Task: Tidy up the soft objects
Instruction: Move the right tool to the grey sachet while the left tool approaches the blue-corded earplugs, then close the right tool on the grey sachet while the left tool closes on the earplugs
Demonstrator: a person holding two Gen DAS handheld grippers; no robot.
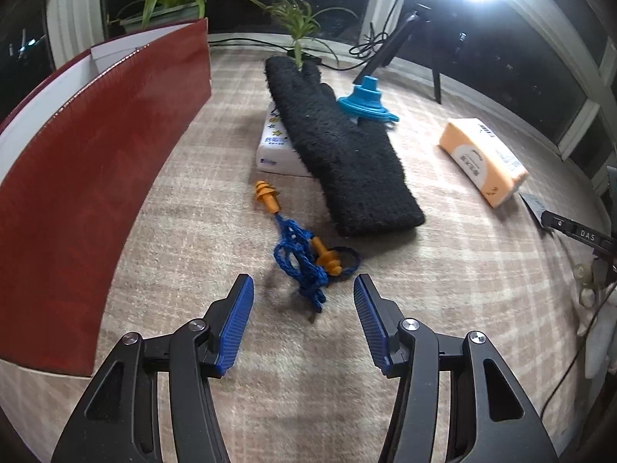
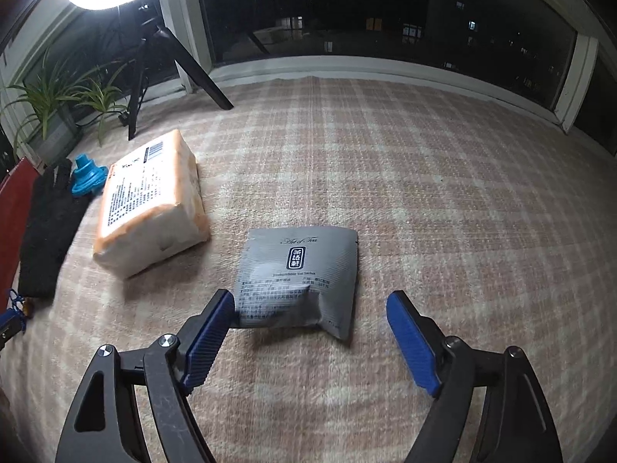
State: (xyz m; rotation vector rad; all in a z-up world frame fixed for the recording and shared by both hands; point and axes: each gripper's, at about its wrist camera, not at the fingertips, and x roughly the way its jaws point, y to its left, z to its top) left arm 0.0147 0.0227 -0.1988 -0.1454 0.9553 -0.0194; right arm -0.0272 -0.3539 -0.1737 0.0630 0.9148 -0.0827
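While both grippers sit low over the plaid blanket point(image 2: 424, 193), neither is clamped on anything. Left gripper point(image 1: 304, 289): blue pads spread wide, jaws apart, nothing between the tips except the tail of the blue cord. Corded earplugs point(image 1: 304, 254) lie just ahead at 12 o'clock: one orange plug near the tangled cord, the other farther out at 11 o'clock, cord stretched between them. Black fuzzy glove point(image 1: 339, 154) lies beyond at 12 to 1 o'clock, cuff toward the camera, fingers pointing away; its far half rests on a white tissue pack point(image 1: 273, 146) that shows at its 9 o'clock edge. Blue silicone funnel point(image 1: 368, 96) touches the glove's 3 o'clock side near the fingers. Orange tissue pack point(image 1: 482, 158) sits well apart at 2 o'clock. Red box point(image 1: 92, 181) with white inner walls fills the 9 to 10 o'clock side. Right gripper point(image 2: 310, 305): jaws also wide apart, straddling the near edge of a grey tea sachet point(image 2: 300, 274) at 12 o'clock; left pad looks to be touching or just beside the sachet's near left corner, can't tell which; right pad is clear of it. In the right wrist view the orange tissue pack is at 10 o'clock, with glove and funnel beyond it at 9 to 10. Ring light on a tripod point(image 2: 154, 61) and potted plants point(image 2: 58, 96) stand at the far 10 to 11 o'clock edge.
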